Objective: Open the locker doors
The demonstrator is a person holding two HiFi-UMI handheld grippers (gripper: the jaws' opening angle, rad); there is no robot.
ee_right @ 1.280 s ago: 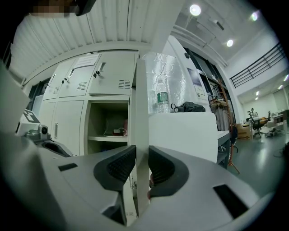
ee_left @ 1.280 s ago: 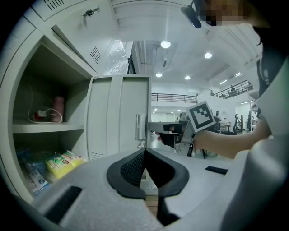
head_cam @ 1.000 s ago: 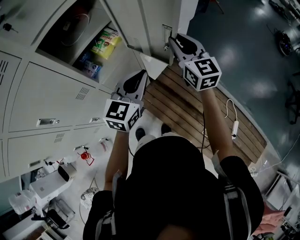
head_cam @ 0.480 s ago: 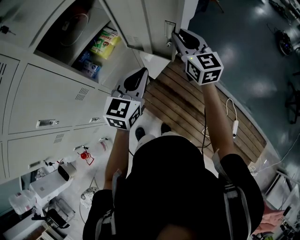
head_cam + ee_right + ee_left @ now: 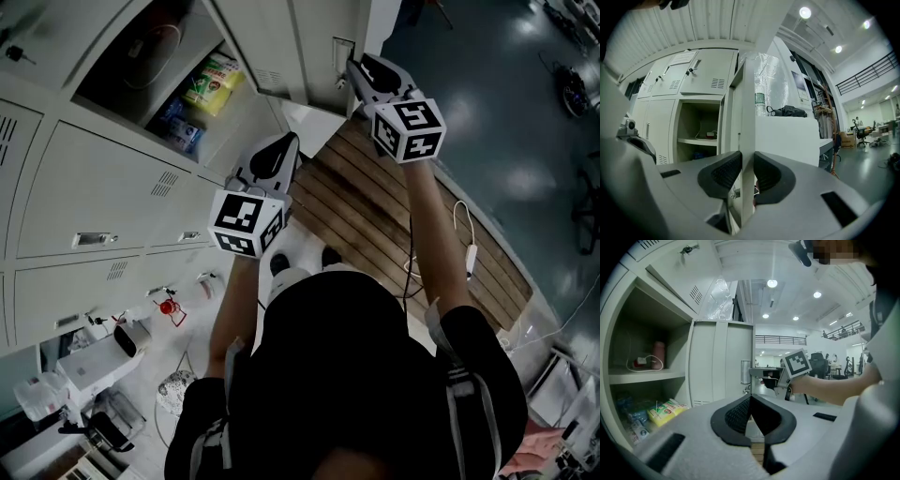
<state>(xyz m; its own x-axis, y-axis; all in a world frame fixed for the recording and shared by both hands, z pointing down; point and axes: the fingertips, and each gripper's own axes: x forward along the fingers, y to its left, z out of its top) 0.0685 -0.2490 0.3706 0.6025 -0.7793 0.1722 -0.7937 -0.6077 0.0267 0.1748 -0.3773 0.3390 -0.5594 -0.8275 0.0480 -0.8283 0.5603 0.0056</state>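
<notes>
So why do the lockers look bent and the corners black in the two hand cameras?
Wide-angle lenses: in the right gripper view the lockers bow outward and the frame's corners go black; in the left gripper view the ceiling lights blow out white while the open compartment stays dim; the head view is darker overall, with pale glare on the floor.

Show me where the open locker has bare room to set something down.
Upper shelf: there is a bare stretch between the pink container and the wall next to the door. The shelf's other end holds a white cable. Below the shelf it is crowded, with snack packets covering the floor.
</notes>
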